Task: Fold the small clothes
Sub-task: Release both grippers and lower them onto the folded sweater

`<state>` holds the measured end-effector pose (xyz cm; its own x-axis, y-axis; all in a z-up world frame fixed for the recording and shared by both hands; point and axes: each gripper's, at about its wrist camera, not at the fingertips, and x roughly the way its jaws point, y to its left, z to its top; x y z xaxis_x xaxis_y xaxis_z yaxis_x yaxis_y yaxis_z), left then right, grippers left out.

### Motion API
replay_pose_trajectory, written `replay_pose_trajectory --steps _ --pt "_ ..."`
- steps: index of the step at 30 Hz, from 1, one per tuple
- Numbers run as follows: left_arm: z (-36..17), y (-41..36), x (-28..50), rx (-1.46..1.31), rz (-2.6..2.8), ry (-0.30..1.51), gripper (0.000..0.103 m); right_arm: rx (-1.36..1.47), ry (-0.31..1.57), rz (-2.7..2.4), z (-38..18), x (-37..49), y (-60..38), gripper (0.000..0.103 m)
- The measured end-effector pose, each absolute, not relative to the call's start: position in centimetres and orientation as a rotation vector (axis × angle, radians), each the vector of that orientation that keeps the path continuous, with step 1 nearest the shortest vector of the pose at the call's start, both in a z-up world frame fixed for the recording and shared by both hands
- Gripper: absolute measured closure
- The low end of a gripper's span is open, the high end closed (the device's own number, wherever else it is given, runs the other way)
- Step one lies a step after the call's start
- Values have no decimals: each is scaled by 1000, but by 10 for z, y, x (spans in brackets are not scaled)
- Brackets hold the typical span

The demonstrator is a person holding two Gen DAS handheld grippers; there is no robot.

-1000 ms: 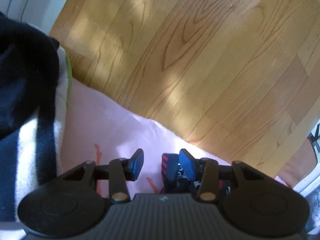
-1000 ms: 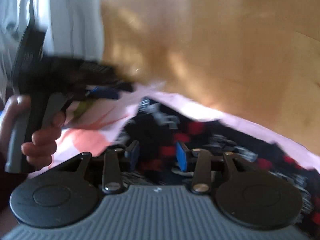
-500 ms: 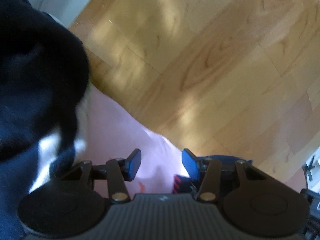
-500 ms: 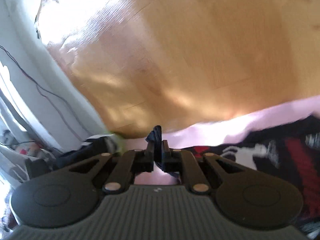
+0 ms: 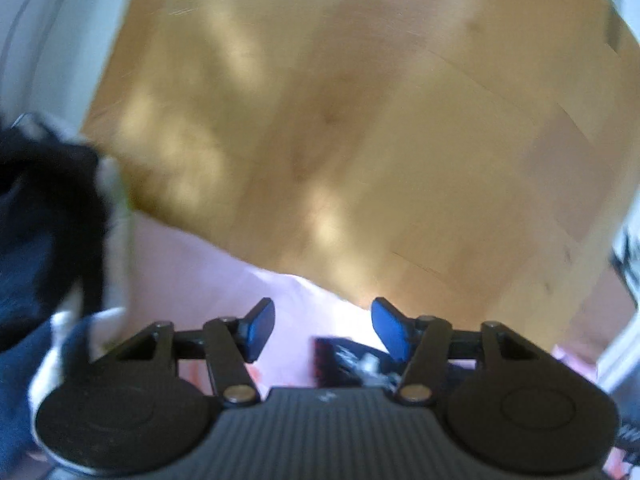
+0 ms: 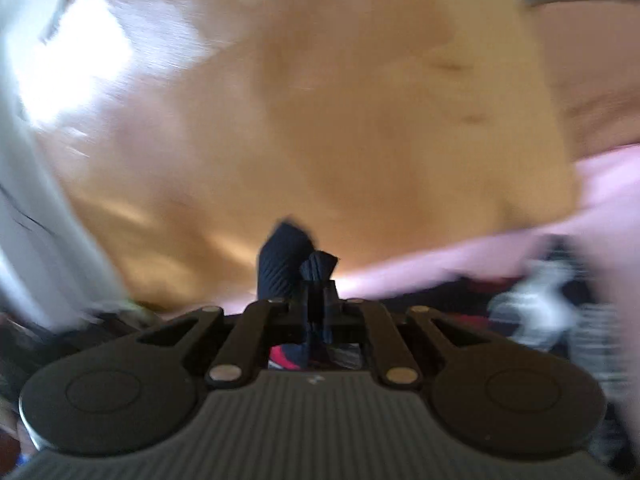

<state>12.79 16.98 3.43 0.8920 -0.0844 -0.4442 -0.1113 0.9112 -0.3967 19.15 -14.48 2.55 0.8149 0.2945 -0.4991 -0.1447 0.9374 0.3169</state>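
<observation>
My left gripper [image 5: 323, 326] stands wide open, with nothing between its blue pads [image 5: 260, 322]; under it lies the pink sheet [image 5: 192, 256], and the edge of this sheet runs slanted from the left side down toward the right, just in front of the pads; beyond that edge there is only the wooden floor [image 5: 360, 120], a large free space with patches of sunlight. At the left border a dark blue and black garment [image 5: 36, 232] with white parts is heaped on the sheet, close beside my left finger; a white wall [image 5: 60, 40] closes the far left corner. Below the right pad I see a small piece of the patterned cloth [image 5: 344, 360], black with red and white marks, lying on the pink sheet.

My right gripper [image 6: 316, 280] is closed fully, and it pinches a ribbed navy part of this cloth [image 6: 286, 260], which sticks up between and above the tips; the rest of it spreads blurred to the right [image 6: 532, 312] over the pink sheet [image 6: 560, 232]. This view alone shows the grip; the left view alone shows the heaped garment clearly. Here also the sheet edge runs across, and past it the floor [image 6: 360, 100] is open, with a white wall [image 6: 36, 220] on the left; both pictures are blurred, so small details I cannot tell.
</observation>
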Motion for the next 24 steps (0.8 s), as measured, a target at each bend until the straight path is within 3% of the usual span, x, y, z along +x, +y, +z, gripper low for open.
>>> replay_pose_trajectory --steps 2,5,11,13,15,16,21,24 --pt "38 144 126 -339 -8 469 42 161 635 198 10 184 -156 81" --pt "40 105 130 -248 -75 487 41 144 556 138 13 172 -181 67" --pt "27 40 152 -96 -177 550 46 249 513 186 22 180 -211 66" --pt "9 25 159 -18 -154 626 54 288 558 244 11 188 -211 66" --pt "-8 17 171 35 -95 692 50 304 704 264 -21 210 -206 66" --pt "-4 20 171 36 -89 701 49 308 669 273 -35 211 -206 68" --pt "19 28 142 79 -49 689 48 313 689 253 -14 201 -215 67" --pt "35 41 92 69 -61 640 37 322 636 293 0 157 -238 65"
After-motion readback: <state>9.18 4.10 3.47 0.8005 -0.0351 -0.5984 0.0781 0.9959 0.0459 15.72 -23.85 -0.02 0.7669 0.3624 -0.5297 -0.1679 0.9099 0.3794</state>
